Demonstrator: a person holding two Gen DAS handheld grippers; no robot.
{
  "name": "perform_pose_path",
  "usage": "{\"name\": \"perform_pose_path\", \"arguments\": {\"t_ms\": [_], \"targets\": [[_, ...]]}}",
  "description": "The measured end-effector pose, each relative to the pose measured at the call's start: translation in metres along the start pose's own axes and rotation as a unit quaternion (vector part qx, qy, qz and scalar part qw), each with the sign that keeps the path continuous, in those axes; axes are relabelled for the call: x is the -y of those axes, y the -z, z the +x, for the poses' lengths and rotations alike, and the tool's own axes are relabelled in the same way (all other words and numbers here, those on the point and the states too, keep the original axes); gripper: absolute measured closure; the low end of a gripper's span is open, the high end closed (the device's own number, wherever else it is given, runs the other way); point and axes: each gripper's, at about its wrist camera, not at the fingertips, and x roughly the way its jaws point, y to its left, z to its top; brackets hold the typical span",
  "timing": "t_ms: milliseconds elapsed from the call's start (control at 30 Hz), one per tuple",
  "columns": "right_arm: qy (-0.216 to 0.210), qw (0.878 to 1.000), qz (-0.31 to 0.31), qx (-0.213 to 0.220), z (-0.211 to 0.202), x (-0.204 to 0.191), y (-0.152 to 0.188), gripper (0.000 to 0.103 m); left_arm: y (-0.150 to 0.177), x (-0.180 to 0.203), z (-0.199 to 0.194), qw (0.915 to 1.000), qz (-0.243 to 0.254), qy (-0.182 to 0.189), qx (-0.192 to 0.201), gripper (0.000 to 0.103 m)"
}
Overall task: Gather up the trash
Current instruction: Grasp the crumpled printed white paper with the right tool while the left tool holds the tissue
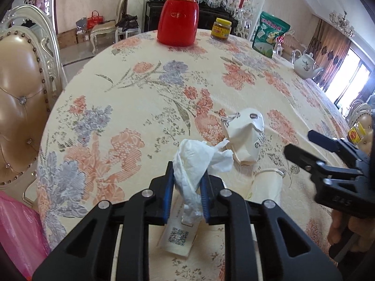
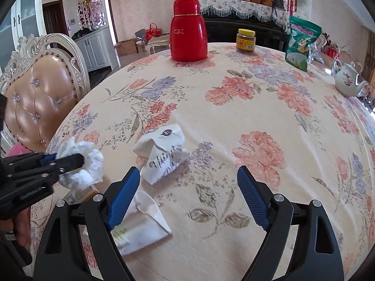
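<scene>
The left tool (image 1: 187,194) is clamped on a crumpled tissue (image 1: 199,164) above the tabletop (image 2: 234,117), while the right tool (image 2: 187,196), fingers apart, hovers nearer the crumpled paper bag (image 2: 164,152) lying just ahead, perhaps slightly leftward.

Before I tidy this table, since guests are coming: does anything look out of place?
Yes. A crushed paper bag lies on its side mid-table, a flattened white wrapper sits near the edge, and the left gripper holds a crumpled tissue. The red flask and jar stand upright.
</scene>
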Motion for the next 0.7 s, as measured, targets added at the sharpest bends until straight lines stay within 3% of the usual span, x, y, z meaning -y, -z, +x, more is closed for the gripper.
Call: {"name": "perform_pose_path", "arguments": {"t_ms": [433,533,700], "targets": [[-0.001,0.999,-0.013,-0.041,0.047,-0.016,-0.01,0.026,-0.003,-0.028,-0.04,0.9992,-0.016,-0.018,0.033,0.083],[-0.004,0.998,-0.016,-0.055,0.056,-0.018,-0.012,0.037,-0.003,-0.034,-0.046,0.9989,-0.02,-0.022,0.037,0.083],[-0.015,0.997,-0.015,-0.068,0.064,-0.02,-0.011,0.065,0.0,-0.039,-0.052,0.9986,-0.024,-0.025,0.04,0.083]]}}
